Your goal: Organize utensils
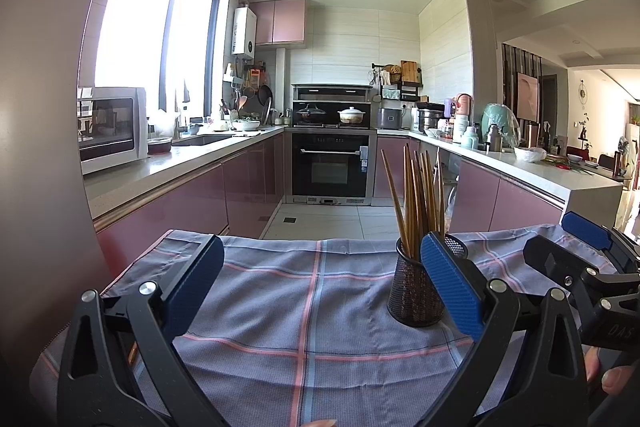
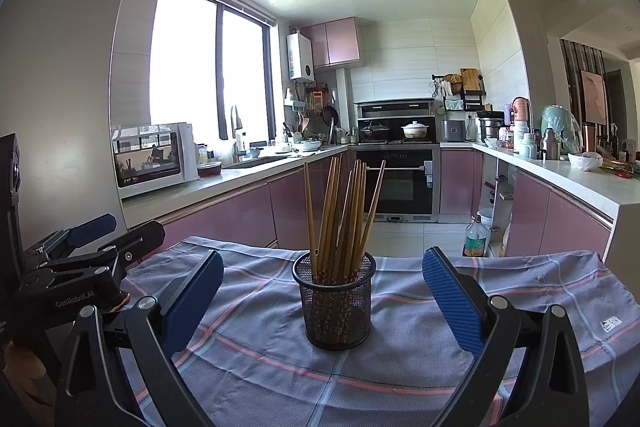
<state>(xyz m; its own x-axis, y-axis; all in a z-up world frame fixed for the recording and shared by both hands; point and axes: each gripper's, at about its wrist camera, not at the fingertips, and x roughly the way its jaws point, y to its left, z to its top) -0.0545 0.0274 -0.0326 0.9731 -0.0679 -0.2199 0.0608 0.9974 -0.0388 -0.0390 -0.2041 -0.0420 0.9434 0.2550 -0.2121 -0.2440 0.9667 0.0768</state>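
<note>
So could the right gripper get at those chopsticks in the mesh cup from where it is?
Probably yes. The right gripper is open and the mesh cup of chopsticks stands straight ahead, centred between its fingers, on the checked cloth. Nothing lies between them; the left gripper is off to the side.

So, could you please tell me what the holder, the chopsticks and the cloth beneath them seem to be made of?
The holder looks like black metal mesh: fine perforations show light through. The chopsticks look like bamboo or wood, matte tan; which one is unclear. The cloth is a woven fabric, matte blue-grey with pink stripes and soft wrinkles.
</note>
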